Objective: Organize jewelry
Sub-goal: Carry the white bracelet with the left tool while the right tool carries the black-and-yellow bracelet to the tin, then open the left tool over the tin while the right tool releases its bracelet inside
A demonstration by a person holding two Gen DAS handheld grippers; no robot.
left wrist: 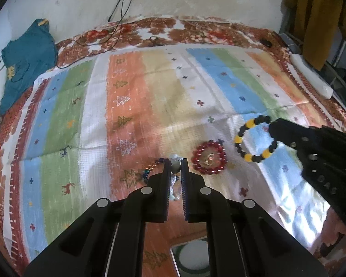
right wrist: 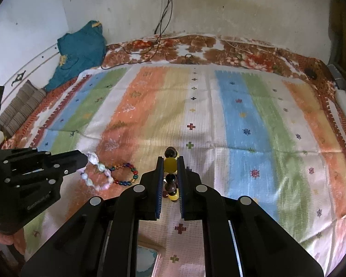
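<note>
My left gripper (left wrist: 175, 165) is shut on a pale clear-bead bracelet (left wrist: 174, 161), also seen in the right wrist view (right wrist: 96, 173), with the left gripper (right wrist: 86, 159) at its edge. A small multicolour bead bracelet (right wrist: 124, 174) lies against it; it also shows in the left wrist view (left wrist: 153, 167). My right gripper (right wrist: 170, 161) is shut on a black-and-yellow bead bracelet (right wrist: 170, 164), seen whole in the left wrist view (left wrist: 253, 138) with the right gripper (left wrist: 272, 127) on its far side. A red bead bracelet (left wrist: 209, 157) lies on the striped cloth (left wrist: 150, 97) between them.
A tray with a pale inside (left wrist: 191, 258) sits under my left gripper at the near edge; a tray corner (right wrist: 147, 260) shows under the right. A teal garment (left wrist: 25, 57) lies at the far left, black cables (left wrist: 117, 27) at the back, a white block (left wrist: 311, 78) at the right edge.
</note>
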